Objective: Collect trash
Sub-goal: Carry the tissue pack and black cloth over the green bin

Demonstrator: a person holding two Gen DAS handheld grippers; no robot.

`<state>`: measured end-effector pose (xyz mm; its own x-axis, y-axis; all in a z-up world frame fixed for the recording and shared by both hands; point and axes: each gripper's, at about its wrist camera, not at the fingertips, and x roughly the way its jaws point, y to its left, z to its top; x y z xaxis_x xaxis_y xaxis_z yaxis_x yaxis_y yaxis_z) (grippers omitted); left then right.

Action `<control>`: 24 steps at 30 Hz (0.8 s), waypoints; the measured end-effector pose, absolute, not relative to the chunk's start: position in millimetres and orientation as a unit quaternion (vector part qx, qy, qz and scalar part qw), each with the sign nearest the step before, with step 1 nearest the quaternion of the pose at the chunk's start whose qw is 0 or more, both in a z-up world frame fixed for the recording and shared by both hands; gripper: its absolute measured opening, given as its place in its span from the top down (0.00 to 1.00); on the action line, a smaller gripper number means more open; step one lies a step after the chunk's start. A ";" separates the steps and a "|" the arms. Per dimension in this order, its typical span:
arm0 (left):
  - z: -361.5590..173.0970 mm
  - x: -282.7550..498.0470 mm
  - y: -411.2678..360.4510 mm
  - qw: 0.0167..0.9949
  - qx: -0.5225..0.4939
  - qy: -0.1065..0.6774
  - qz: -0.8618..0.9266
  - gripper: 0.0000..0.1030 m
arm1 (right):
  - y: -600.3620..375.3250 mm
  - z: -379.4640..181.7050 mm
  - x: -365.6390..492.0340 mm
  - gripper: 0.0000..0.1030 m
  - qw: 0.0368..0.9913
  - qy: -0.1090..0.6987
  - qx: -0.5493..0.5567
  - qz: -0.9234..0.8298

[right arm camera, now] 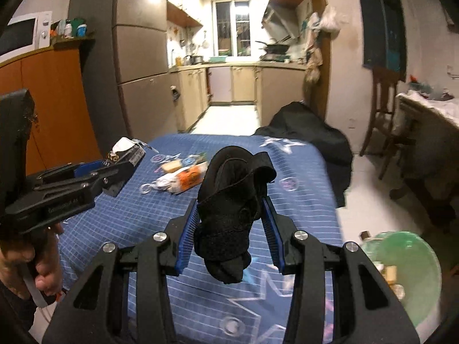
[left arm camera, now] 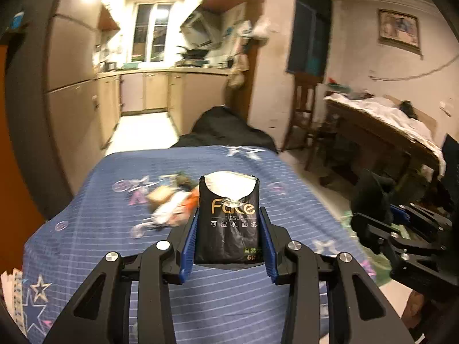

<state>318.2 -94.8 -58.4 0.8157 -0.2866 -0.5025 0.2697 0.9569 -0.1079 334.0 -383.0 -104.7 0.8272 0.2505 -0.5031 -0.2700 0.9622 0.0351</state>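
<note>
Blue star-print bedsheet (left arm camera: 229, 301) below: left gripper (left arm camera: 229, 240) clamps black tissue pack (left arm camera: 228, 218); right gripper (right arm camera: 229, 229), frame centre, pinches black fabric wrap (right arm camera: 229, 209), both lifted, likely bound for the green bin (right arm camera: 410, 272) at lower right.

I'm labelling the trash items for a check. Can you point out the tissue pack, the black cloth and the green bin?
tissue pack (left arm camera: 229, 218): left wrist view, on its printed black front.
black cloth (right arm camera: 229, 215): right wrist view, on its bunched middle.
green bin (right arm camera: 416, 261): right wrist view, on its inner wall.

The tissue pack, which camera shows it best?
The left wrist view: the tissue pack sits centred between the left claw pads, label readable. The right wrist view catches only its top end, at the left edge.
</note>
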 end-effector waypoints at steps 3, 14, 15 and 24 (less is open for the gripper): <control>-49.2 307.4 -128.6 0.950 -0.009 0.259 -0.172 0.61 | -402.5 -98.7 329.1 0.59 0.960 0.255 -0.018 0.116; -33.2 295.4 -225.5 0.941 0.007 0.248 -0.232 0.61 | -474.8 -80.1 305.2 0.59 0.971 0.234 -0.017 0.045; -32.6 296.9 -232.3 0.939 0.008 0.249 -0.236 0.61 | -480.5 -78.6 303.5 0.59 0.972 0.233 -0.018 0.039; -30.2 305.4 -285.3 0.929 0.019 0.258 -0.266 0.61 | -519.3 -79.4 291.8 0.59 0.972 0.235 -0.013 -0.001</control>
<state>305.4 -285.3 -30.2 0.7258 -0.4833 -0.4895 0.5033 0.8582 -0.1011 291.8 -519.3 -79.4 0.8894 -0.0080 -0.4570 -0.0047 0.9996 -0.0266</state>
